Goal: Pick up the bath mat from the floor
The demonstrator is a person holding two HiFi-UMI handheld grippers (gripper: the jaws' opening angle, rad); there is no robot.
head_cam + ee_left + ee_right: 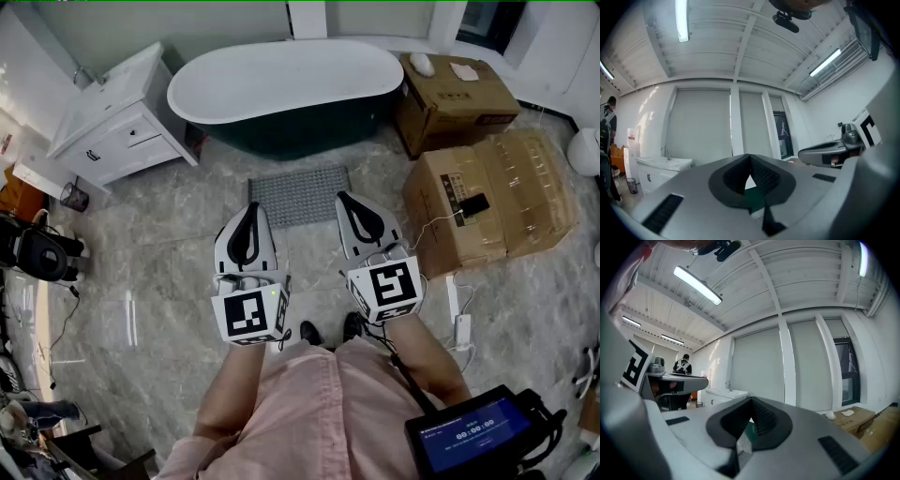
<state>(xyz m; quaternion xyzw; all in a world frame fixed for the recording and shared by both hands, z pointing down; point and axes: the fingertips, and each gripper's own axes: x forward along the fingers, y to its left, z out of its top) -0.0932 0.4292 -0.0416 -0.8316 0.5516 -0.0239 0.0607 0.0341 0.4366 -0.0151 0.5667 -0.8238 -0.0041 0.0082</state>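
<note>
A grey ribbed bath mat [300,194] lies flat on the marble floor in front of the dark green bathtub [286,89]. My left gripper [251,208] and right gripper [343,199] are held level side by side, high above the mat's near edge, both shut and empty. In the left gripper view the jaws [750,156] meet at their tips, with the tub's green showing through the gap below. The right gripper [751,401] looks the same in its own view, with a sliver of the mat [743,456] seen under the pads.
A white vanity cabinet [117,122] stands at the back left. Cardboard boxes [487,197] sit to the right of the mat, with cables and a power strip [459,314] on the floor. A person [684,365] stands far off at the left.
</note>
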